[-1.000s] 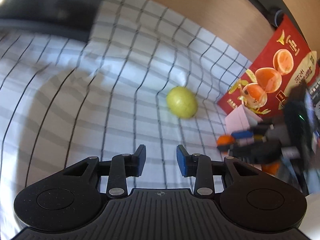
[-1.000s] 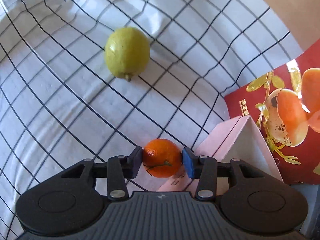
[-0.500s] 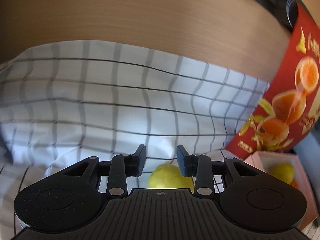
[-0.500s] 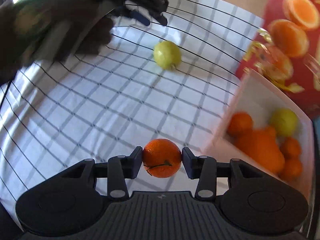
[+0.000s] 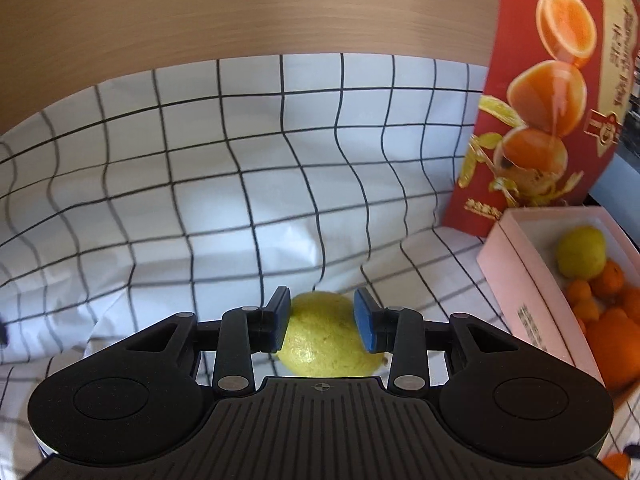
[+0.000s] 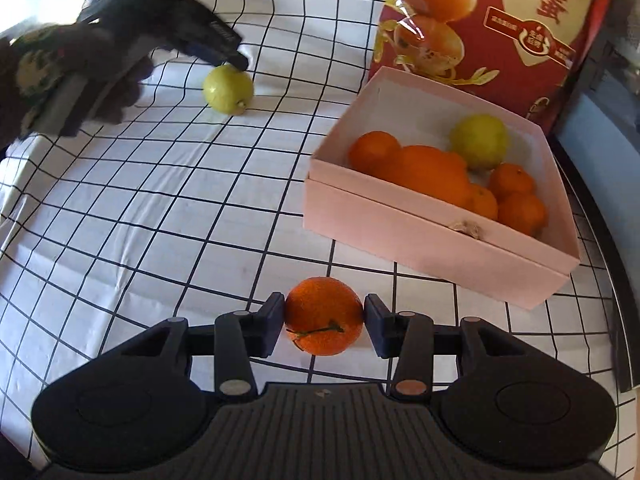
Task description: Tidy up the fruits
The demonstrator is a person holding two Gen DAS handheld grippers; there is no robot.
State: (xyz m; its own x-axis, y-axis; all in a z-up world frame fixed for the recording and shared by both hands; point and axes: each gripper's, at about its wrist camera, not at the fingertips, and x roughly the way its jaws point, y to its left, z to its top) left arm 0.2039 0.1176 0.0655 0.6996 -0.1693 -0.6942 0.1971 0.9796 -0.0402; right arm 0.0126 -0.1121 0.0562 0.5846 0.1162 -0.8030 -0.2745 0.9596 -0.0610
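Orange and stemmed, a tangerine [image 6: 324, 315] sits clamped in the right gripper [image 6: 324, 320] above the checked cloth [image 6: 168, 216]. Beyond lies the pink box [image 6: 420, 236] of citrus — farther off, the left gripper [image 5: 322, 322], jaws opening, straddles a yellow-green lemon [image 5: 324, 340] on the cloth.

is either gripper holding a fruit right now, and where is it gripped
The right hand-held gripper holds a mandarin by its two opposite sides. The left hand-held gripper straddles the green fruit on the cloth, jaws opening, not gripping.
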